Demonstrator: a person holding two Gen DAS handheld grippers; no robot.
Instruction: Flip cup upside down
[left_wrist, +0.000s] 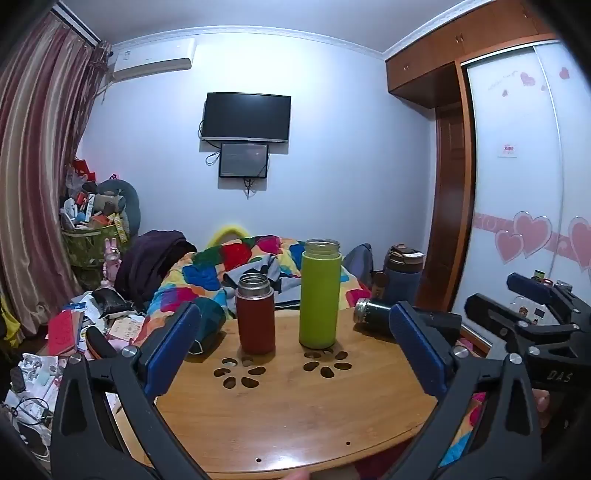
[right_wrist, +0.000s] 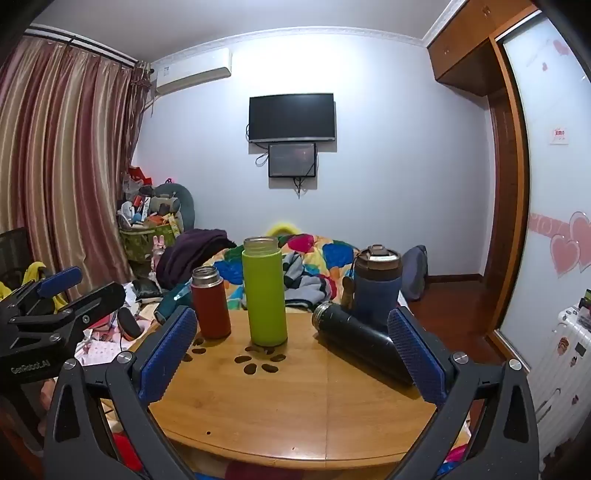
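I see the round wooden table (left_wrist: 288, 406) in front of me, its top cut with two paw-print patterns, and behind it a bed with a patchwork quilt (left_wrist: 236, 266).

On the table the green cup (left_wrist: 320, 293) is the tallest thing. It stands upright, mouth up, no lid, near the far middle of the top, just behind one paw print. Left of it, a little apart, the red cup (left_wrist: 255, 314) also stands upright with its steel mouth open. The black flask (right_wrist: 360, 341) lies on its side at the right, its mouth pointing toward the far left, its base end passing behind my right pad. Behind it stands a blue mug (right_wrist: 377, 282) with a brown lid; whether it sits on the table's far rim or just beyond, I can't quite tell.

My left gripper (left_wrist: 295, 350) is released, pads spread wide, with both upright cups showing between them farther off; it touches nothing. My right gripper (right_wrist: 295, 350) is released too, pads wide apart and holding nothing, with the green cup and the flask in the gap ahead. Each gripper shows at the edge of the other's view, level with it and just beside the table.
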